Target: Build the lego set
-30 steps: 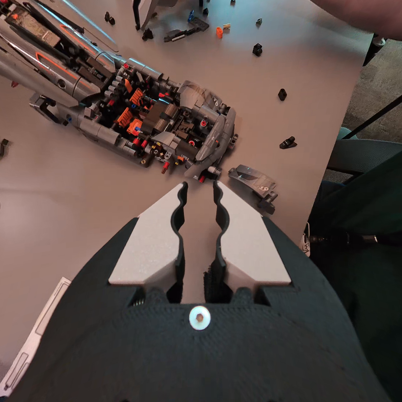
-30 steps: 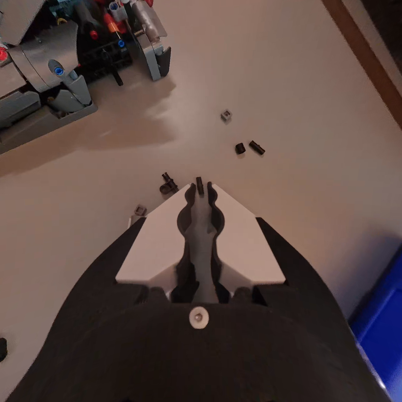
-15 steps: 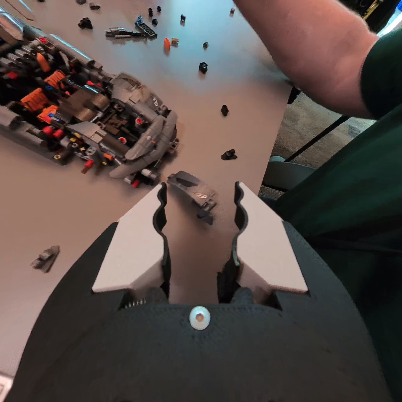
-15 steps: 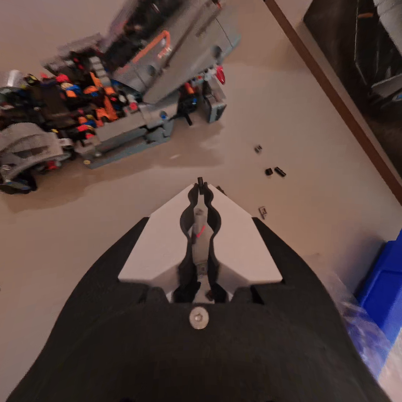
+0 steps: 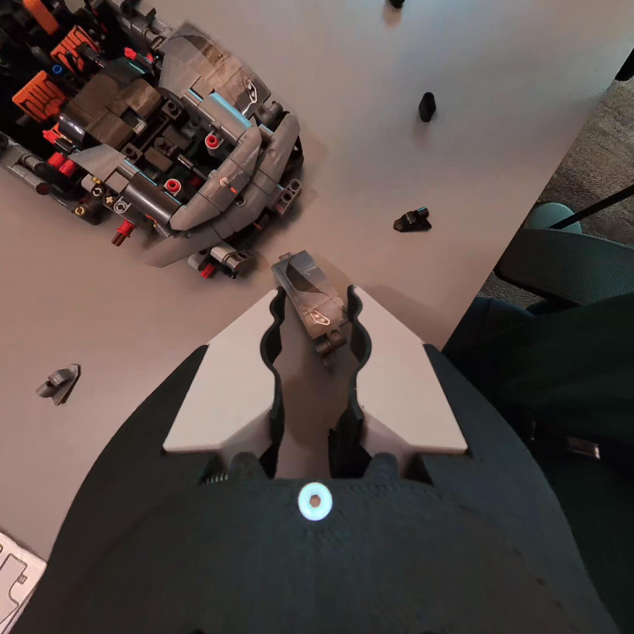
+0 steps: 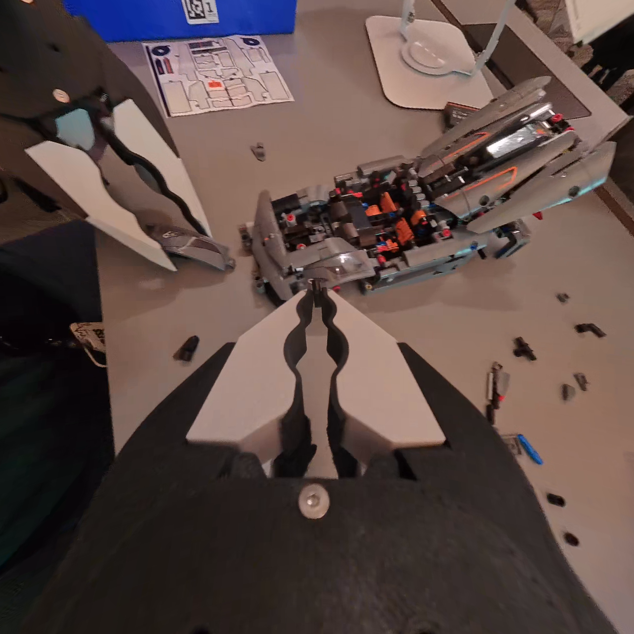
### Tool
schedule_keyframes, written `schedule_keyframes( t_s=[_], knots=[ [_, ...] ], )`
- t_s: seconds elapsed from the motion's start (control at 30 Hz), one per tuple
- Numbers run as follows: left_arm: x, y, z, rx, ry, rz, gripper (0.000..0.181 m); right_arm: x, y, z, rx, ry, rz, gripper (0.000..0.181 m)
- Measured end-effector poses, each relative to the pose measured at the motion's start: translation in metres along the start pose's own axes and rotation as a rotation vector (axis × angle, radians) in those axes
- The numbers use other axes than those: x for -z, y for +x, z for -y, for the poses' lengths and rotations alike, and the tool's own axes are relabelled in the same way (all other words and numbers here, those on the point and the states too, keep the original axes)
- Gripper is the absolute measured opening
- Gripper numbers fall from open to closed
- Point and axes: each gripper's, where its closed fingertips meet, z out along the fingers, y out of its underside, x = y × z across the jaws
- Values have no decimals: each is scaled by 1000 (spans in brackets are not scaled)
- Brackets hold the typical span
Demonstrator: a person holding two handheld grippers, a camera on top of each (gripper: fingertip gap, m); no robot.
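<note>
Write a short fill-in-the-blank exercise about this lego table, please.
The left claw has one finger on each side of a loose ___ panel.
The right claw is shut on a small ___ pin.
The sticker sheet lies beside a ___ box.
Missing words: grey, black, blue.

A loose panel [image 5: 310,298] lies on the table [image 5: 411,51] just beside the car model [image 5: 192,154].
</note>
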Motion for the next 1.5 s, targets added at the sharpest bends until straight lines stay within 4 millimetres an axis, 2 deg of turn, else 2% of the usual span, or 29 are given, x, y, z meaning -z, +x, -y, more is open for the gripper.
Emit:
schedule_keyframes(
  t_s=[0.17, 0.27, 0.37, 0.43, 0.5, 0.6, 0.7, 0.8, 0.93, 1.07, 1.17, 1.27, 1.37, 1.5],
  knots=[
    [6, 0, 3, 11, 56, -25, 29, -3, -25, 0, -5, 37, 27, 3],
    [15, 9, 2, 107, 97, -212, 28, -4, -34, 0, -6, 50, 46, 3],
    [18, 3, -8, 195, 77, -335, 27, -8, -41, 0, -9, 59, 68, 3],
    [16, -12, -19, 169, 46, -276, 24, -11, -45, 0, -7, 56, 77, 3],
    [14, -21, -27, 177, 24, -254, 34, -16, -49, -1, -6, 53, 89, 3],
    [18, -25, -28, 186, 61, -294, 38, -21, -53, -1, -2, 43, 100, 3],
    [32, -30, -19, 177, 142, -295, 36, -26, -58, 2, -3, 46, 116, 3],
    [48, -33, -4, 67, 223, -224, 30, -29, -68, 11, -23, 75, 169, 3],
    [58, -20, 27, -190, 352, -81, 24, -33, -84, 31, -108, 162, 308, 3],
    [55, -2, 42, -511, 373, 82, 23, -35, -92, 40, -190, 196, 433, 3],
    [52, 2, 50, -693, 375, 227, 23, -37, -95, 41, -228, 187, 500, 3],
    [51, 4, 55, -782, 394, 301, 18, -39, -100, 40, -244, 154, 555, 3],
    [47, 5, 52, -860, 372, 335, 6, -41, -102, 40, -253, 125, 576, 3],
    [49, 3, 53, -887, 377, 380, 5, -41, -101, 42, -279, 114, 608, 3]
  ],
)
